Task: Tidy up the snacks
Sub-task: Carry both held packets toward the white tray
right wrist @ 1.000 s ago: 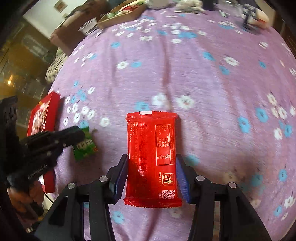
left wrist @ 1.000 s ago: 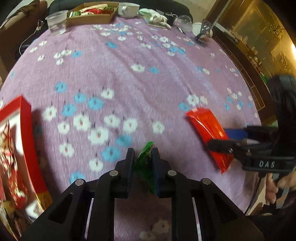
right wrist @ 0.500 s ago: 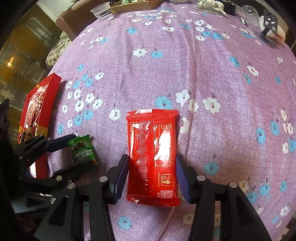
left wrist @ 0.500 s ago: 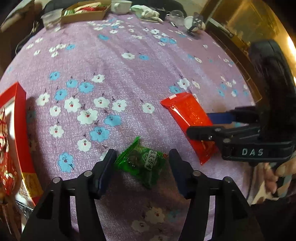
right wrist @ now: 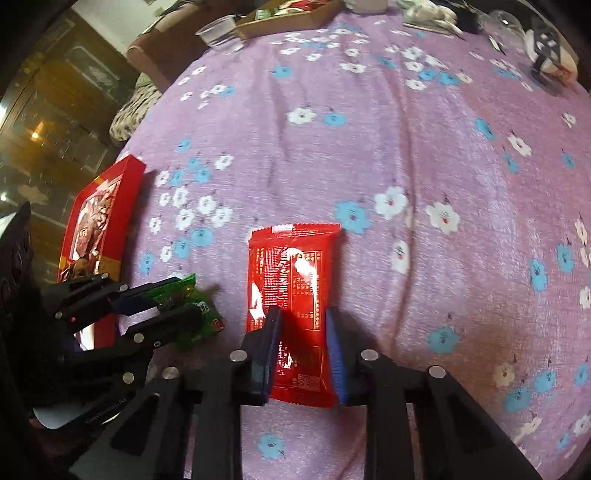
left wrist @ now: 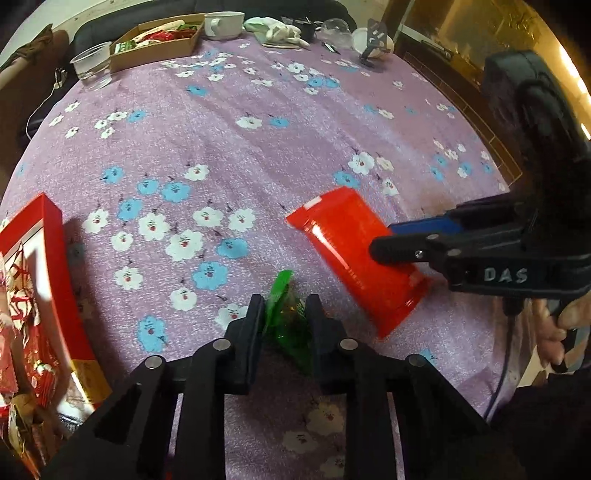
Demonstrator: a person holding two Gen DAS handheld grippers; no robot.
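My left gripper (left wrist: 284,306) is shut on a small green snack packet (left wrist: 286,317) near the table's front edge; it also shows in the right wrist view (right wrist: 192,314). My right gripper (right wrist: 301,314) is shut on the near end of a long red snack packet (right wrist: 291,273), which buckles between the fingers. The red packet (left wrist: 351,247) shows in the left wrist view, right of the green one, held by the right gripper (left wrist: 391,240). Both packets are low over the purple flowered tablecloth (right wrist: 406,147).
A red gift box (left wrist: 40,288) of wrapped sweets lies at the left edge. At the far side stand a brown cardboard tray (left wrist: 159,40) with snacks, a clear plastic cup (left wrist: 92,68), a white mug (left wrist: 223,24) and small clutter (left wrist: 354,37).
Half a second ago both grippers stood open around their packets. Both have now closed, the left on the green packet, the right on the red one.
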